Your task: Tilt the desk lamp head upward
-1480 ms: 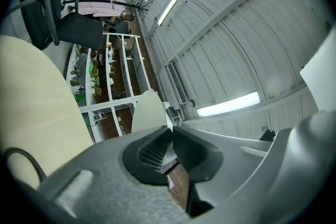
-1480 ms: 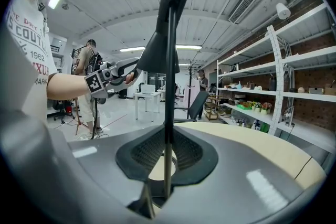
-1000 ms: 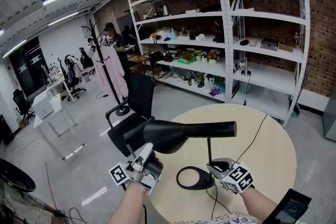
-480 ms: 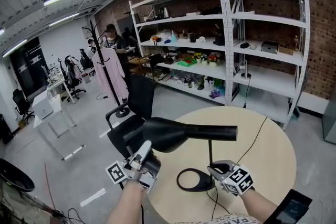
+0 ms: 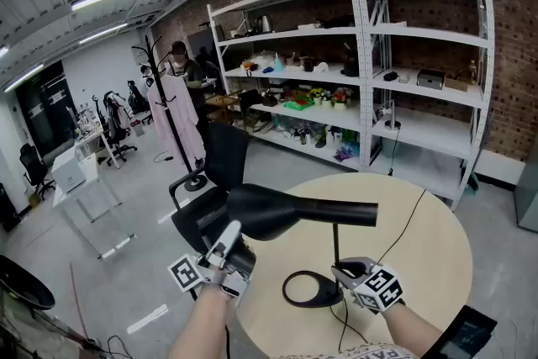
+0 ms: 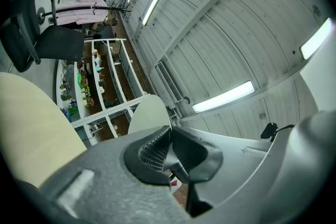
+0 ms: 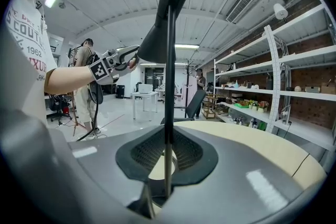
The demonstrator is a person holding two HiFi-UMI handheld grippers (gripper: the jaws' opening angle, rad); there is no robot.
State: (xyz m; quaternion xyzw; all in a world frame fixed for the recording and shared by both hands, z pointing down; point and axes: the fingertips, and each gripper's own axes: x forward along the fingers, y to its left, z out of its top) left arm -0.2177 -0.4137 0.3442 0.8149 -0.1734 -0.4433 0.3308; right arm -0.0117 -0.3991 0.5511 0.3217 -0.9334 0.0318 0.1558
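Pinching the rim of the lamp head point(image 5: 277, 213), the left gripper point(image 5: 232, 228) has just been closing its fingers on it; the right gripper point(image 5: 340, 270) clamps the pole point(image 5: 335, 240) above the tabletop point(image 5: 429, 248) (head roughly level, so most tilting remains).

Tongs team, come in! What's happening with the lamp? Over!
Left tongs just closing tighter on lamp head rim. Right tongs clamped on lamp pole. Head near level, not yet up. Nothing blocking.

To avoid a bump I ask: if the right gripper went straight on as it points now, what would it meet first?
The right gripper already has the lamp pole between its jaws; past it, probably the table.
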